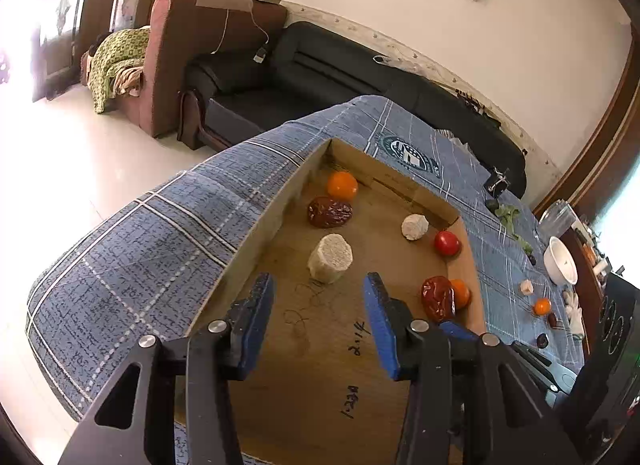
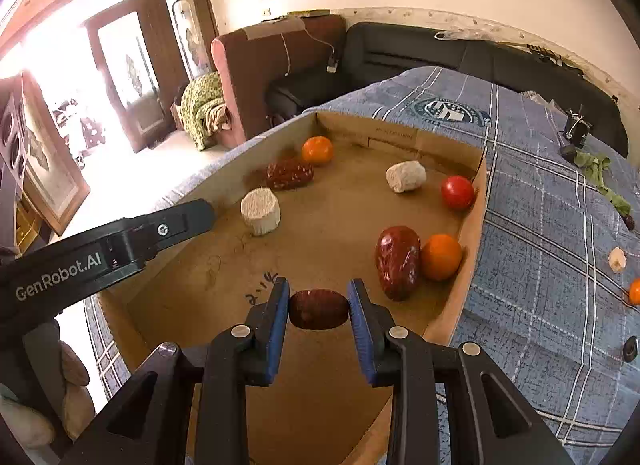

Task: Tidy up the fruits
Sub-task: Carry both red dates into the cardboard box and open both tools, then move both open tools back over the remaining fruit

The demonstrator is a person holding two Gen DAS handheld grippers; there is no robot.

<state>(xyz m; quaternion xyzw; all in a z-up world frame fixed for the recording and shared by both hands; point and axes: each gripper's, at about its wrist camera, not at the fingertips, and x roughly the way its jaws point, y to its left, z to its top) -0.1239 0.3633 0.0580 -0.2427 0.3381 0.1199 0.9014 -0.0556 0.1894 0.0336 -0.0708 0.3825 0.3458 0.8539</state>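
The right gripper (image 2: 318, 307) is clamped on a dark red date (image 2: 318, 310), both blue pads touching its ends, and it hangs just above the floor of the cardboard box (image 2: 468, 261) near the box's closest edge. The left gripper (image 1: 319, 307) reaches over the same box with its jaws spread apart and nothing between them; in the right wrist view its black body with white lettering crosses the box's left wall.

Inside the box, just beyond the held date and toward the right wall, a second date (image 2: 398, 262) lies touching an orange (image 2: 440, 257). Toward the left wall sits a pale cylindrical piece (image 2: 261, 211), just past the left gripper's tips. Farther in, a red tomato (image 2: 457, 192) rests near the right wall with another pale piece (image 2: 405, 176) just beside it. Near the box's far left corner, a third date (image 2: 289, 173) lies touching a second orange (image 2: 317, 150).

The box stands on a blue plaid cloth (image 2: 540, 225). On the cloth to the right of the box lie a small pale chunk (image 1: 526, 287), a small orange (image 1: 542, 306) and 2 dark fruits, with a white bowl (image 1: 562, 261) beyond them. Past the box's far wall are a black sofa (image 1: 320, 65) and a brown armchair (image 1: 192, 45).
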